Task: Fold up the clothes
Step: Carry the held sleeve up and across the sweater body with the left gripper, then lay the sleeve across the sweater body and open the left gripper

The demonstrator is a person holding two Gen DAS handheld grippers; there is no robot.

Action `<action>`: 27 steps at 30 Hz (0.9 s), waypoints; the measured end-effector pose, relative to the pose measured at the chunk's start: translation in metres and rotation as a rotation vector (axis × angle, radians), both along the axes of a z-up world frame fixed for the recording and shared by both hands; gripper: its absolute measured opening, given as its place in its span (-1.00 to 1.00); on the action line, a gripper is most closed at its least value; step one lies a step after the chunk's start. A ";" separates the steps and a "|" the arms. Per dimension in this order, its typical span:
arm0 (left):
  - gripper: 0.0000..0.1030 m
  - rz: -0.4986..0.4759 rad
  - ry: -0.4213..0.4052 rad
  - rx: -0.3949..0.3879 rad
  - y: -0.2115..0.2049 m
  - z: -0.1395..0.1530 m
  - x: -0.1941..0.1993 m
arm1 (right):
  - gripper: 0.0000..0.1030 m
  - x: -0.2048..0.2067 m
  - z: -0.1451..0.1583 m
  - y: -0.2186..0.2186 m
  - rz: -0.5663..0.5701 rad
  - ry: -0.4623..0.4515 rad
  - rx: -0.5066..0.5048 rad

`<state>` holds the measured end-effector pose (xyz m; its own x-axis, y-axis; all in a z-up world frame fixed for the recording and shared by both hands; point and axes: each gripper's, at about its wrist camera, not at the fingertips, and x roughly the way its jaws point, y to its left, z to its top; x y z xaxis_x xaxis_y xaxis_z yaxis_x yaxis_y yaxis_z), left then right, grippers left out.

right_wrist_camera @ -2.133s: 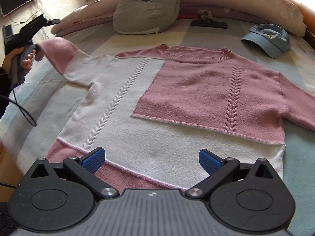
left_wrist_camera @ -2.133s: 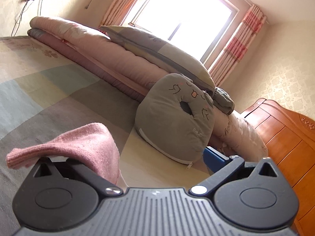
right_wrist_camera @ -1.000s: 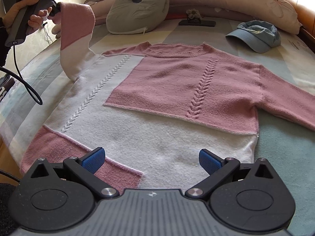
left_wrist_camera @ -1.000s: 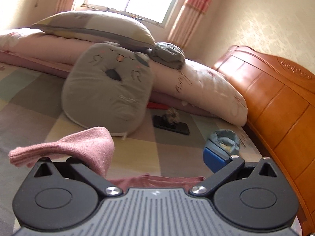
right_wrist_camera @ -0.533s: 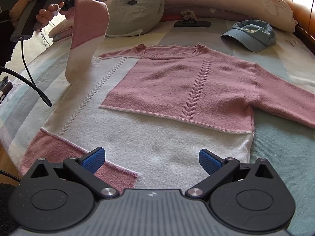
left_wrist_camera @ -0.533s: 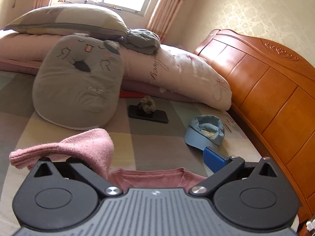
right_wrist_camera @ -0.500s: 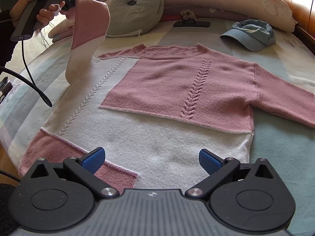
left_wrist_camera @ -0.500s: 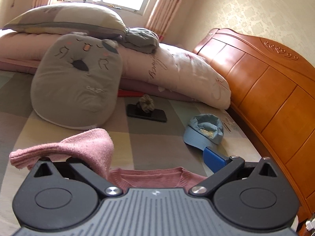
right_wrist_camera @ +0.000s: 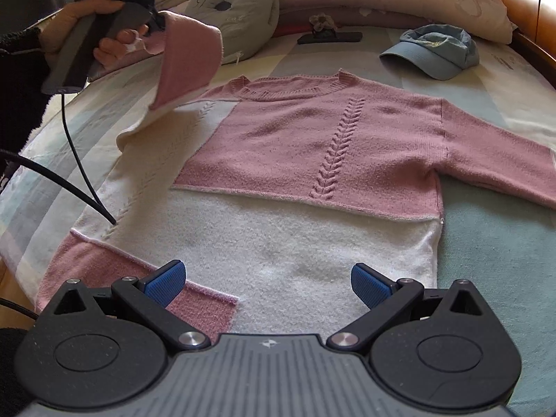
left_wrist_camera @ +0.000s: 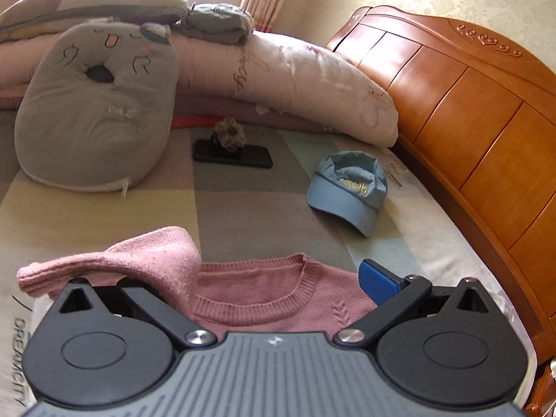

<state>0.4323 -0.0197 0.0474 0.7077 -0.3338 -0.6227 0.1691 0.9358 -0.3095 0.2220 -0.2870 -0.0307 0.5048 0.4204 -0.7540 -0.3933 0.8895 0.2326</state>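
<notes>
A pink and white knit sweater [right_wrist_camera: 312,160] lies flat on the bed, front up, collar toward the pillows. Its left sleeve [right_wrist_camera: 184,62] is lifted off the bed and hangs over the shoulder area, carried by my left gripper [right_wrist_camera: 153,21] in a person's hand [right_wrist_camera: 87,24]. In the left wrist view the pink cuff [left_wrist_camera: 139,260] drapes over the left finger and hides it. The right blue pad [left_wrist_camera: 377,278] stands far out, so the left gripper [left_wrist_camera: 274,278] is spread wide. My right gripper [right_wrist_camera: 267,281] hovers open above the sweater's white hem, holding nothing.
A blue cap [right_wrist_camera: 434,48] lies beyond the sweater's right shoulder. A phone with a scrunchie on it [left_wrist_camera: 232,151] and a grey cat cushion [left_wrist_camera: 93,104] sit near the rolled bedding. A wooden headboard [left_wrist_camera: 469,121] bounds the right side. A black cable [right_wrist_camera: 73,160] trails over the bed's left edge.
My left gripper has carried the sleeve up from the bed's left edge and inward over the sweater's shoulder. The right gripper has drifted slightly left, still open over the hem.
</notes>
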 end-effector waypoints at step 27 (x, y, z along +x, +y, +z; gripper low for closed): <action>0.98 -0.032 0.021 0.116 -0.076 -0.082 0.010 | 1.00 -0.006 0.000 -0.008 -0.051 0.025 -0.071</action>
